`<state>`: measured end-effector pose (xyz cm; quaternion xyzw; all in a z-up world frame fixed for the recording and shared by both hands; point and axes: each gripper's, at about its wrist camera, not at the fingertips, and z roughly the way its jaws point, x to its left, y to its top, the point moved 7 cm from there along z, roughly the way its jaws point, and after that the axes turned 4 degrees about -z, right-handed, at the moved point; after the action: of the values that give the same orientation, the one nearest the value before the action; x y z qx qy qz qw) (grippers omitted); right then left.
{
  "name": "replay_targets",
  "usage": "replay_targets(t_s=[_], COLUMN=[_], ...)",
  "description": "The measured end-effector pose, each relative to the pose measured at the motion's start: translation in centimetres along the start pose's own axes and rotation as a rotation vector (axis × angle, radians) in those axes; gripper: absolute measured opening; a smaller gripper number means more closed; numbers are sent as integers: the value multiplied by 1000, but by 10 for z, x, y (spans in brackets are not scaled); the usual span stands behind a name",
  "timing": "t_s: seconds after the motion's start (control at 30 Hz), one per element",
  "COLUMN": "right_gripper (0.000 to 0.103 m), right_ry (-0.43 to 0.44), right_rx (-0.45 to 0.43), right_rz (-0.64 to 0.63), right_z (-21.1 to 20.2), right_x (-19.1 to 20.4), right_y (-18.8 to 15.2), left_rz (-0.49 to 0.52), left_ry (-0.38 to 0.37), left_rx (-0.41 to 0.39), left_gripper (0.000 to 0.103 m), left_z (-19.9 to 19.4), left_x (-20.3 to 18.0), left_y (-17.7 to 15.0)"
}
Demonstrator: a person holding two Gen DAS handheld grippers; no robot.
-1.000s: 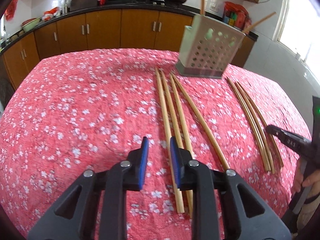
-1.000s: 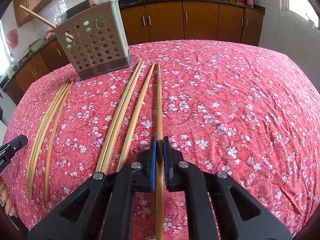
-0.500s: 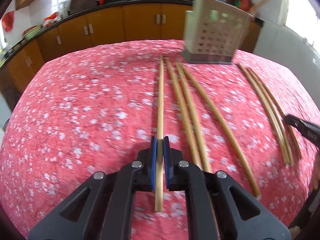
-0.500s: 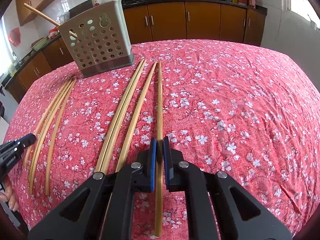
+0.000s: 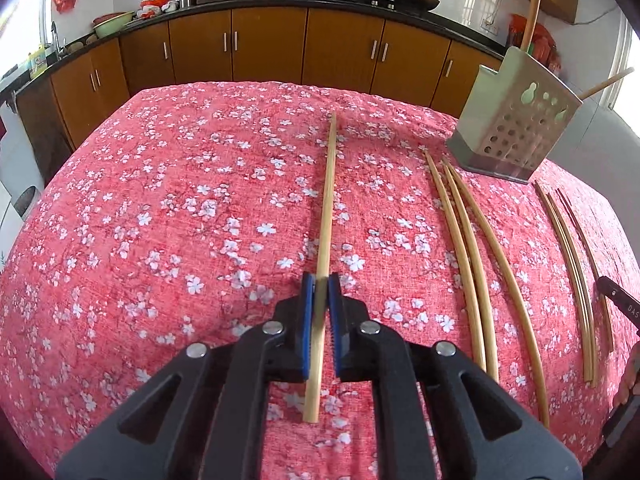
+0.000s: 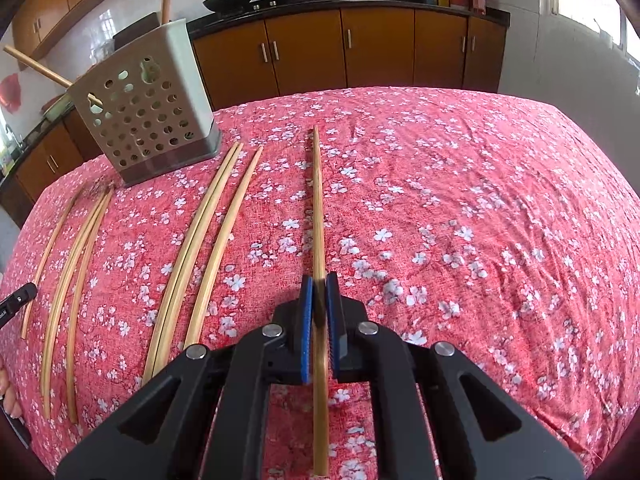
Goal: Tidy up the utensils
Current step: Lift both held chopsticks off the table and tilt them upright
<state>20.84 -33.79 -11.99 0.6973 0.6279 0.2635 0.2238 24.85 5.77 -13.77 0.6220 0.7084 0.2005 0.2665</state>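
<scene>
My left gripper [image 5: 320,286] is shut on a long bamboo chopstick [image 5: 327,208] that points away over the red floral tablecloth. My right gripper [image 6: 319,286] is likewise shut on a bamboo chopstick [image 6: 318,216]. The perforated grey utensil holder [image 5: 516,128] stands at the far right in the left wrist view, with sticks rising out of it; it also shows in the right wrist view [image 6: 148,108] at the far left. Three loose chopsticks [image 5: 472,248] lie near it, and a further bundle [image 5: 572,272] lies at the right edge.
The tablecloth [image 5: 160,220] covers the whole table. In the right wrist view the loose chopsticks [image 6: 200,248] and the outer bundle [image 6: 76,264] lie left of my held stick. Brown kitchen cabinets [image 6: 360,52] and a counter with woks stand behind the table.
My left gripper closed on a chopstick and carried it left, away from the other sticks. My right gripper stays shut on its chopstick, which now sits apart from the loose ones.
</scene>
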Motion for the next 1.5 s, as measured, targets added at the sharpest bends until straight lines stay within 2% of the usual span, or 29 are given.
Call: replay_targets(t_s=[0.47,0.9,1.23,1.37,1.43,1.5], right_gripper=[9,9,9,8,8,8], right_ry=[8,14,26,23,29,28], right_rx=[-1,-2,-7,-6,-23,-76], right_rz=[4,13,-3,-6,9,12], right_z=[1,-1,-24,-25,-30,-44], right_x=[0,1,3,3,0,-2], right_y=[0,0,-26,-25,-19,-8], left_rz=[-25,-15,39,48,48,49], left_ry=[-29,-13,27,31,25,16], left_rx=[-1,-2,-3,-1,-1,-35], left_gripper=[10,10,10,8,8,8], left_z=[-1,0,-7,-9,-13,-26], left_x=[4,0,-4,-3,-4,-3], left_y=[1,1,-7,-9,-8,-3])
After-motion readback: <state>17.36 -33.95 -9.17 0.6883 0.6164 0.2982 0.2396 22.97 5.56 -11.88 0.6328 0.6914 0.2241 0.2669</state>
